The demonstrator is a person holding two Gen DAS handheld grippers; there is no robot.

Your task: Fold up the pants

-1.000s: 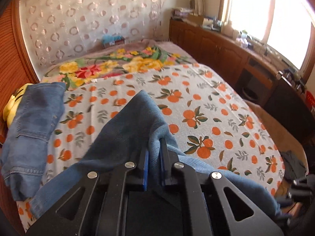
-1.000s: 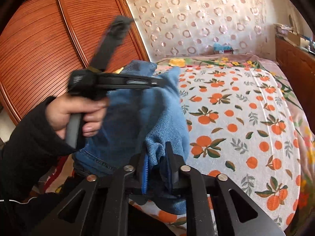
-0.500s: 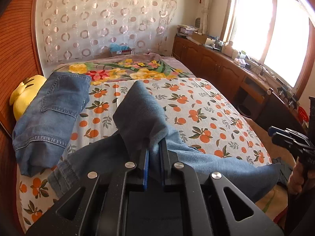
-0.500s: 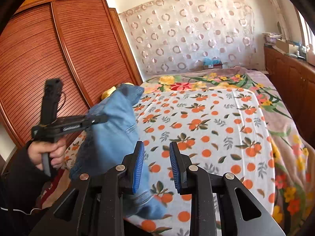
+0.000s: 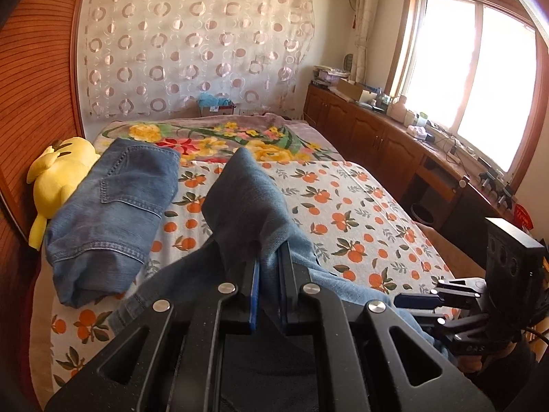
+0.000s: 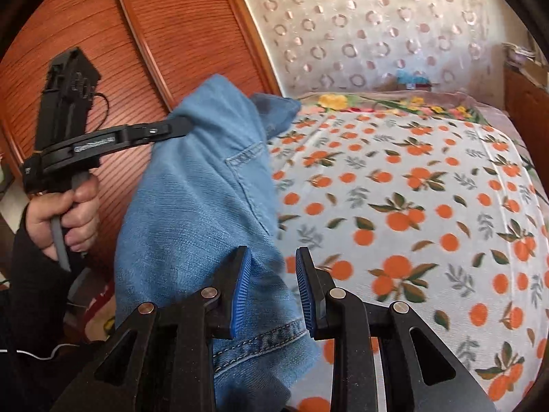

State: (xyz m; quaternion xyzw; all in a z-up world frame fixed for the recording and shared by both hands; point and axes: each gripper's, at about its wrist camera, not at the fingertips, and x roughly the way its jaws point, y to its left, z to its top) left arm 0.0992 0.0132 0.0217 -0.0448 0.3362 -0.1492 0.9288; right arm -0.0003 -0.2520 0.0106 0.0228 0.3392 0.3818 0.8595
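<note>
In the left wrist view, the left gripper (image 5: pixel 267 267) is closed tight on a fold of the blue pants (image 5: pixel 247 202). The cloth stands up in a peak above the fingers and hangs down toward the near edge of the bed (image 5: pixel 377 206). The spot where the cloth is pinched is partly hidden by the black fingers. A second pair of jeans (image 5: pixel 113 213) lies folded near the left edge of the bed, touching a yellow plush toy (image 5: pixel 58 178) that is partly tucked behind it. The right gripper (image 5: pixel 417 300) peeks in at the right edge, cut off. In the right wrist view, the right gripper (image 6: pixel 271 288) is wide open and holds nothing; the pants (image 6: pixel 199 213) hang just behind its left finger. The left gripper (image 6: pixel 178 127) grips the top of the pants, held in the left hand (image 6: pixel 68 216). The bottom of the pants is cut off.
</note>
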